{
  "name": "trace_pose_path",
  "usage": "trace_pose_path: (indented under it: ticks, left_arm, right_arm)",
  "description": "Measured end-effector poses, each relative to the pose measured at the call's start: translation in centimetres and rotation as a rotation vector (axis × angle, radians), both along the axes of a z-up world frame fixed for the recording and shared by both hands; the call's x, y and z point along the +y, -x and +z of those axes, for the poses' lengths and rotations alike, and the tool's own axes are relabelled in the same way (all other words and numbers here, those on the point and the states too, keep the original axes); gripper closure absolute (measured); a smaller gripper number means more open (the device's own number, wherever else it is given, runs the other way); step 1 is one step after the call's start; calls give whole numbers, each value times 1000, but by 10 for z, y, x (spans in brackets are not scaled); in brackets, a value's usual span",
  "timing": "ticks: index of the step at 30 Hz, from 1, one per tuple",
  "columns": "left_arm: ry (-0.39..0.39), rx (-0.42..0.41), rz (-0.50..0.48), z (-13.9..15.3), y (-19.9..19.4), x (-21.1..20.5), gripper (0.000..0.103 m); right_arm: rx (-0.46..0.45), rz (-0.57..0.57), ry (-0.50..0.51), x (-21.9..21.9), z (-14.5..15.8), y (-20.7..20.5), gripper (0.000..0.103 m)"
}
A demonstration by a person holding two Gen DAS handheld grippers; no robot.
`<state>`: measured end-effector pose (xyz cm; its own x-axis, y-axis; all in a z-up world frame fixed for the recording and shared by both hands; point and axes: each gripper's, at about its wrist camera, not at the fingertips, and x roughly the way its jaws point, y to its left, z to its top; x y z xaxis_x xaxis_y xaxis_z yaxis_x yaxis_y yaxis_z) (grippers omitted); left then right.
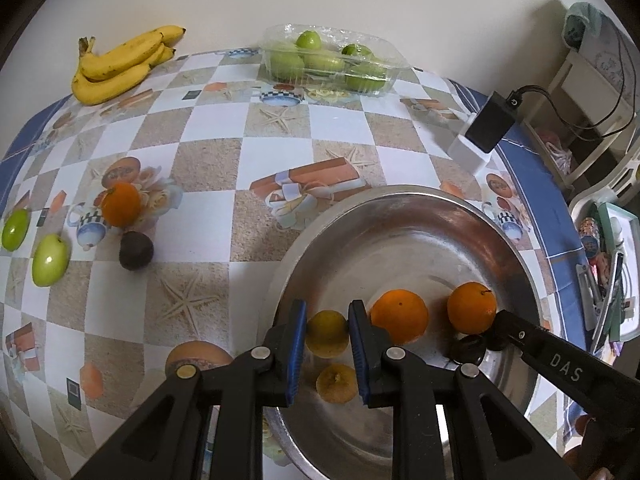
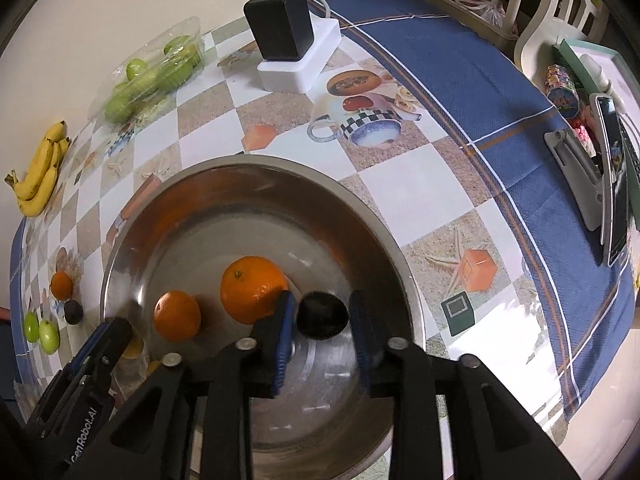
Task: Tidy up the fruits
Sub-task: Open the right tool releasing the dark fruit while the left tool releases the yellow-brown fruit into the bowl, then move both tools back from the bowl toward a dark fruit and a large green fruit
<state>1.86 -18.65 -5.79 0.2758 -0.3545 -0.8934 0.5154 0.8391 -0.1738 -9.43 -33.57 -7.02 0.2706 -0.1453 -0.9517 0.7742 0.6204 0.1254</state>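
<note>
A metal bowl (image 1: 400,216) (image 2: 248,184) holds two oranges (image 1: 398,316) (image 1: 472,307) (image 2: 254,288) (image 2: 177,314). Over the bowl's near side my left gripper (image 1: 327,307) is shut on a small yellow-green fruit (image 1: 326,334), whose reflection shows on the bowl floor below it. My right gripper (image 2: 321,296) stands low inside the bowl with a dark round fruit (image 2: 322,316) (image 1: 468,349) between its pads. The left pad is against the fruit, but a gap shows at the right pad, so the gripper is open. Each gripper's finger also shows at the edge of the other's view.
On the checked tablecloth to the left lie an orange (image 1: 120,204), a dark fruit (image 1: 136,250) and two green fruits (image 1: 50,260) (image 1: 16,228). Bananas (image 1: 120,64) and a clear tray of green fruits (image 1: 332,60) sit at the back. A black charger (image 2: 280,24) stands behind the bowl.
</note>
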Motion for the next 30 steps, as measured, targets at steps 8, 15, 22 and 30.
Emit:
trace_pose_path:
  ticks: [8, 15, 22, 30]
  left_arm:
    - [30, 13, -3, 7, 0, 2, 77]
    - [41, 0, 30, 21, -5, 14, 75]
    - [2, -23, 131, 26, -19, 40, 56]
    - [-73, -37, 251, 18, -35, 67, 13]
  right_arm:
    - [-45, -9, 23, 1, 14, 3, 53]
    - [-97, 2, 68, 5, 33, 1, 52]
    - [-97, 46, 81, 14, 35, -7, 51]
    - [-110, 132, 122, 31, 39, -21, 23]
